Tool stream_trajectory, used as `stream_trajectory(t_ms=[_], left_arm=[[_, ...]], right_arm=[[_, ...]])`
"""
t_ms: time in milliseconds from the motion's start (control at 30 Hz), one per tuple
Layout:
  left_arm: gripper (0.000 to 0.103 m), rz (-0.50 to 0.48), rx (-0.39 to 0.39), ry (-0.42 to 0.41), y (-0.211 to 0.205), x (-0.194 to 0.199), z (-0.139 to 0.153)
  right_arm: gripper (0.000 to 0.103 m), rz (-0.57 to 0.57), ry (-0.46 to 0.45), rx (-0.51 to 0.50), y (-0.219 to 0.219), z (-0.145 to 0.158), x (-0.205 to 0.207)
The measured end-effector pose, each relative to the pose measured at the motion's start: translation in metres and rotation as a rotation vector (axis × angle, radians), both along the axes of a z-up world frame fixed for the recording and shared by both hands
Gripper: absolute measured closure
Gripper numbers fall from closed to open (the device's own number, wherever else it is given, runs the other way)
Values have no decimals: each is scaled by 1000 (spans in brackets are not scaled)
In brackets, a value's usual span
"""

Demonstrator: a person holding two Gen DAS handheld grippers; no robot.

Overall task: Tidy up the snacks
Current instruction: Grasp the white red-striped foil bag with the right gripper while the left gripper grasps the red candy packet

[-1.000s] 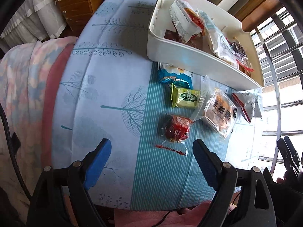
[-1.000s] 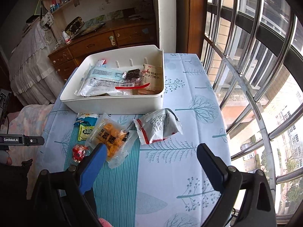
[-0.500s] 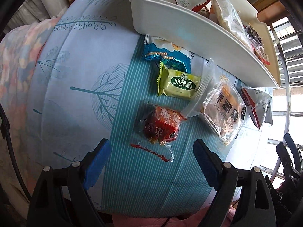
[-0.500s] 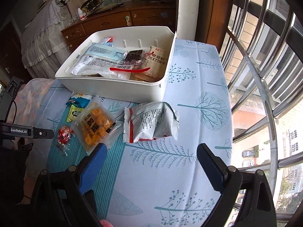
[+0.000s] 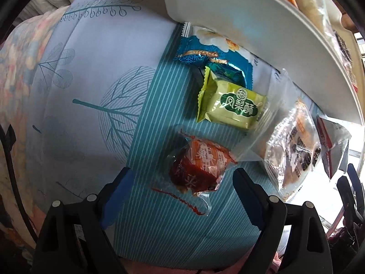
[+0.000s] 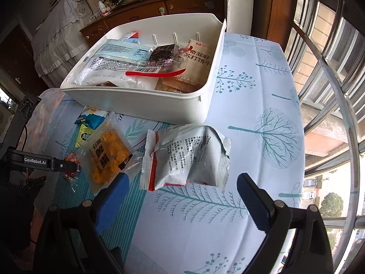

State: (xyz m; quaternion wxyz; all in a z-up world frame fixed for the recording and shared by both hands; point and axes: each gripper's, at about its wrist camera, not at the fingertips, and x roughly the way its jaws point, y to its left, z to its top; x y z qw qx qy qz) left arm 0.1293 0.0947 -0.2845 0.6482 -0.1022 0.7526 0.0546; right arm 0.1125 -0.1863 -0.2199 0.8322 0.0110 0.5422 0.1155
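Daylight through tall metal-barred window (image 6: pixel 328 73); brown wooden drawer cabinet (image 6: pixel 141 13) behind; white lace-draped furniture (image 6: pixel 57 29) left of it.

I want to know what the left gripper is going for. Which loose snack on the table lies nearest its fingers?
The red-wrapped snack, lying between the open left gripper's fingertips; the green packet and blue packet lie farther off, toward the white bin.

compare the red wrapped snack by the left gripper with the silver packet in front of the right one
The red snack is small and blocky in a clear twisted wrapper; the silver packet is much larger, flat and crumpled, with printed text and a red edge. The red snack lies on the teal striped cloth; the silver packet lies on the pale tree-print part, close to the white bin. Both are still outside the bin, each before open jaws.
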Motion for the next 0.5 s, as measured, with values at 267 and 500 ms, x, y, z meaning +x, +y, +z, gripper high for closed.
stream_trajectory(t_ms=[267,500], left_arm=[[18,42,-9,61,6,11,-23],[22,51,17,81,4,14,-34]], right_arm=[[7,-22,35,-15,8,-20,24],[11,-43,57,-22,9,-32,40]])
